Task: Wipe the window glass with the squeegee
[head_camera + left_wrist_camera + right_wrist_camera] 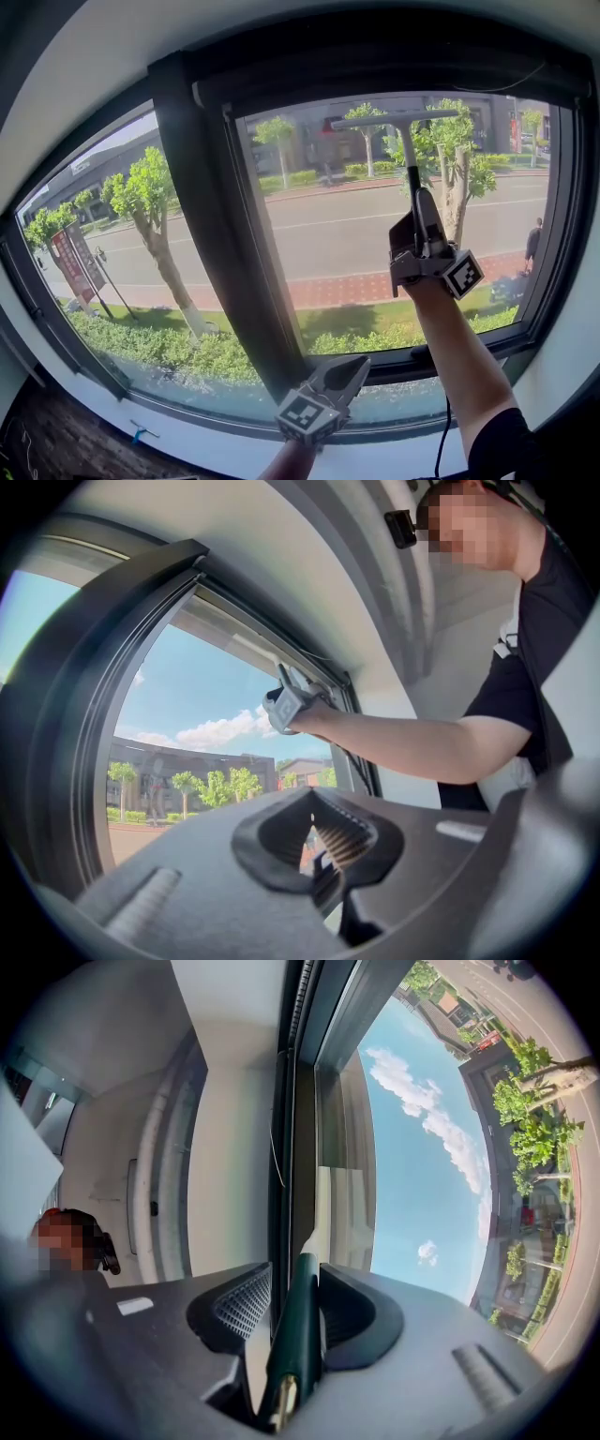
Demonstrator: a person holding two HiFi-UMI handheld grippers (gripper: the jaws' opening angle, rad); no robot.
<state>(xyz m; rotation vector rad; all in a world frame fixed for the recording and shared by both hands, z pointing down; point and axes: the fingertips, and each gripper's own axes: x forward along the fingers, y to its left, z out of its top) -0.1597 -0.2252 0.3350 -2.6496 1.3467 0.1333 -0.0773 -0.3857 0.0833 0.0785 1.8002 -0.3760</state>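
Right tool (418, 206) clamped on squeegee (409, 150) handle, blade up near the top of the right window glass (337, 234) pane. Left tool (349, 368) jaws together, empty, low near sill (225, 448).

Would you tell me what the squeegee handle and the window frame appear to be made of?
Squeegee handle: probably glossy dark green plastic or coated metal, with a sheen and a brass-coloured end. Window frame: likely painted metal, matt dark grey with crisp straight edges.
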